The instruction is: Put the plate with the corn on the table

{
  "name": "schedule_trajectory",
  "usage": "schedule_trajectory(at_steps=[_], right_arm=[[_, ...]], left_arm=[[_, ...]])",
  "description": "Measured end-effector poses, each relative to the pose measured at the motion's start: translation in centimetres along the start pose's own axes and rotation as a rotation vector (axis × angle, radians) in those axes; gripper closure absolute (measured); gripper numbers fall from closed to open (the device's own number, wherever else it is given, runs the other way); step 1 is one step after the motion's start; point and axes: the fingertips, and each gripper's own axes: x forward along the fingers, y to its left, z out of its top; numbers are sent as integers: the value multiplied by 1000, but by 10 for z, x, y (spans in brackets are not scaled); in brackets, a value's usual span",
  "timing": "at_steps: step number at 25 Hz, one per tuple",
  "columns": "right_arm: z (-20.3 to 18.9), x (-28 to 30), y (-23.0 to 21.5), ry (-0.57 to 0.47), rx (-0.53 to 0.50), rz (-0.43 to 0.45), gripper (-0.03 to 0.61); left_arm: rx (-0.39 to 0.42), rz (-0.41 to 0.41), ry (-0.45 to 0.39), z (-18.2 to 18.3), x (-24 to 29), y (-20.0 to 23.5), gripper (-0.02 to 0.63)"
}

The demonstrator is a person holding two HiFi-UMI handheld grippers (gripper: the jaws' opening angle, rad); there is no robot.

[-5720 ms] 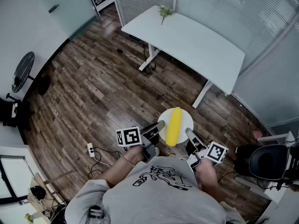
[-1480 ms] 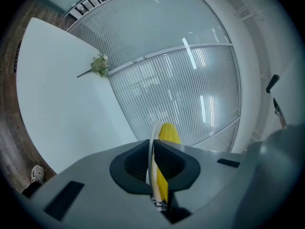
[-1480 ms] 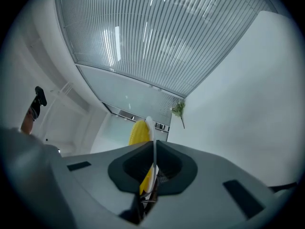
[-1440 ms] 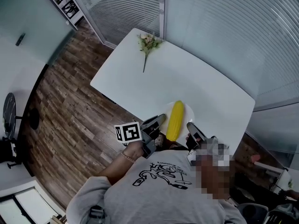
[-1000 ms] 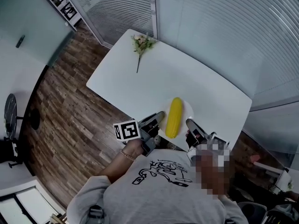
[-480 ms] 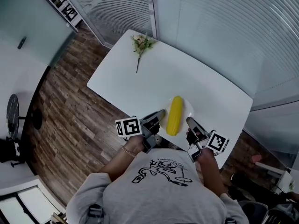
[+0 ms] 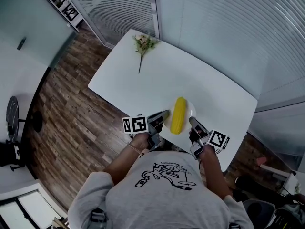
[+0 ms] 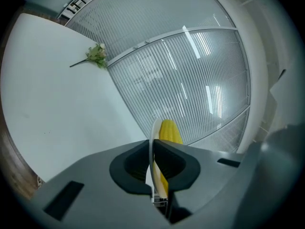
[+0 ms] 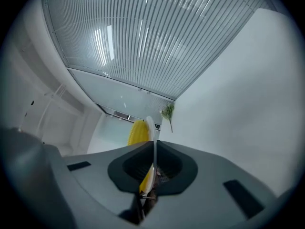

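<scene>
Earlier the plate hung over the wood floor (image 7: 71, 94), well away from the table. Now the person had walked up, and the plate (image 7: 190, 110) was over the white table (image 7: 200, 75), just inside its near long edge, a bit past the middle toward the right end. I could not tell if the plate was touching the table top or not.

A yellow corn (image 7: 178, 115) lay on the plate, pointing away from the person.

The left gripper (image 7: 164, 113) pinched the left rim of the plate. In the left gripper view its dark jaws were closed tight on the thin white plate (image 8: 153, 137), with the corn (image 8: 170, 130) just behind.

The right gripper (image 7: 192, 121) pinched the right rim. In the right gripper view its jaws were closed on the plate (image 9: 151, 128) too, with the corn (image 9: 138, 132) beside it.

A small flower sprig (image 7: 143, 44) lay near the far left corner of the table, well apart from the plate.

The person's grey shirt (image 7: 162, 190) showed at the bottom of the head view.
</scene>
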Motion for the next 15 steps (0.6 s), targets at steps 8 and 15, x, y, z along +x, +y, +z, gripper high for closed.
schedule_trajectory(at_steps=[8,15], right_arm=[[-4,14,-33,14,3,-38,558],[-9,23,-60,31,15,-68,560]], left_arm=[[17,39,24,-6,13,35,581],[20,81,41,-16,22,64,580]])
